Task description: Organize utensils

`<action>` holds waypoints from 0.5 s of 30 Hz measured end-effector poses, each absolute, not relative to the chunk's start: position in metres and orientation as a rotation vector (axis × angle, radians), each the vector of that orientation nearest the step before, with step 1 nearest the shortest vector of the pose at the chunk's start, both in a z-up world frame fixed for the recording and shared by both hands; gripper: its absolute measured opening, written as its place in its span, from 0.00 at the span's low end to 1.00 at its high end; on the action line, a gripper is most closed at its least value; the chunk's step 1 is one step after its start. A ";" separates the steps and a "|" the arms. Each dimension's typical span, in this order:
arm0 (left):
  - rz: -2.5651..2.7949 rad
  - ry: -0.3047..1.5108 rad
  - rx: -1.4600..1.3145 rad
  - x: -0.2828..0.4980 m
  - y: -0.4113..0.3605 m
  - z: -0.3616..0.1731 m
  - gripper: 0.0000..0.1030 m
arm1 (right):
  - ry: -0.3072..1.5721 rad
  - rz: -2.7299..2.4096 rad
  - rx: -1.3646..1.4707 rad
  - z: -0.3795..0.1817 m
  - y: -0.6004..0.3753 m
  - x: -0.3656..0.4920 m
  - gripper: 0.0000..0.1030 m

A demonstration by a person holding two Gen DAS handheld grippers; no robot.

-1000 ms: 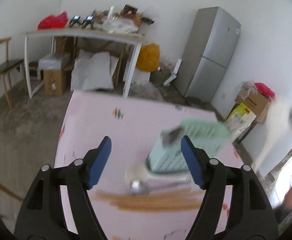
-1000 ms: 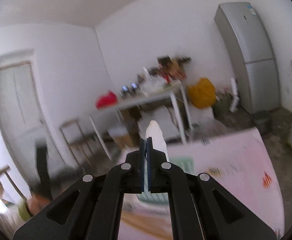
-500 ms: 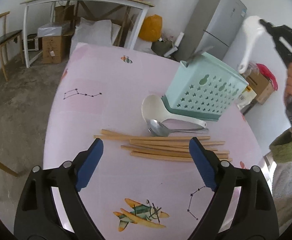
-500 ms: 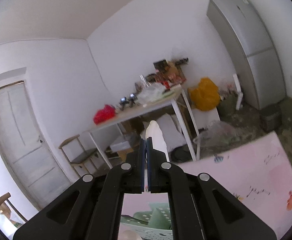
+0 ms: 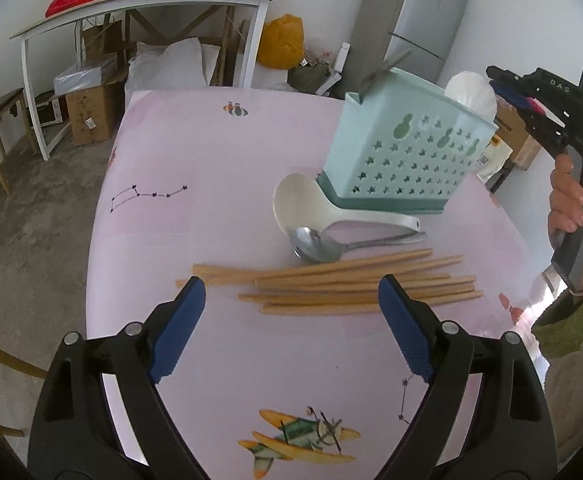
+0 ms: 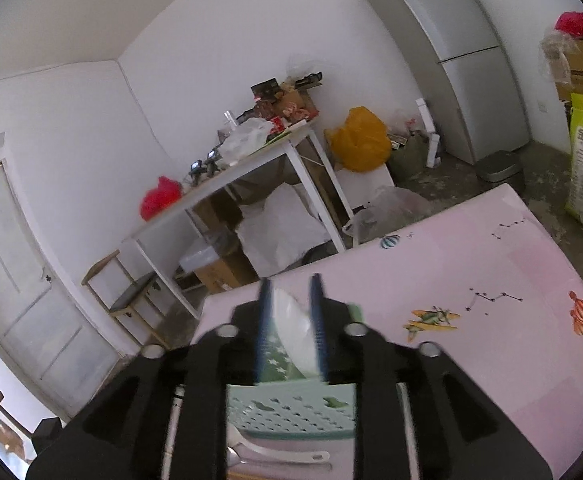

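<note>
White ladle between parted right claw fingers (left claw apart too).

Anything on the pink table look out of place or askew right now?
Nothing spilled or damaged. The chopsticks lie in a loose, uneven pile, and the white ladle and metal spoon lie flat beside the green utensil basket, not yet in it.
</note>
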State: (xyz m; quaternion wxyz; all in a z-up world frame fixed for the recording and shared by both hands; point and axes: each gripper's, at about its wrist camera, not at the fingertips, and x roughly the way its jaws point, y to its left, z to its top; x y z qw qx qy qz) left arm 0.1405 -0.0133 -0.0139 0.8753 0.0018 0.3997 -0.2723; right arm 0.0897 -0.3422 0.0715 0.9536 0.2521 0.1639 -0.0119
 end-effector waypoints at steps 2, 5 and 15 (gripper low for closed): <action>-0.541 0.823 0.040 0.133 -0.017 -0.015 0.82 | 0.326 -0.041 0.497 0.072 -0.347 0.079 0.30; -0.507 0.811 0.060 0.125 -0.019 -0.012 0.82 | 0.320 -0.048 0.477 0.075 -0.351 0.063 0.35; -0.431 0.826 -0.016 0.103 -0.023 0.013 0.91 | 0.466 0.041 0.255 0.069 -0.309 0.014 0.62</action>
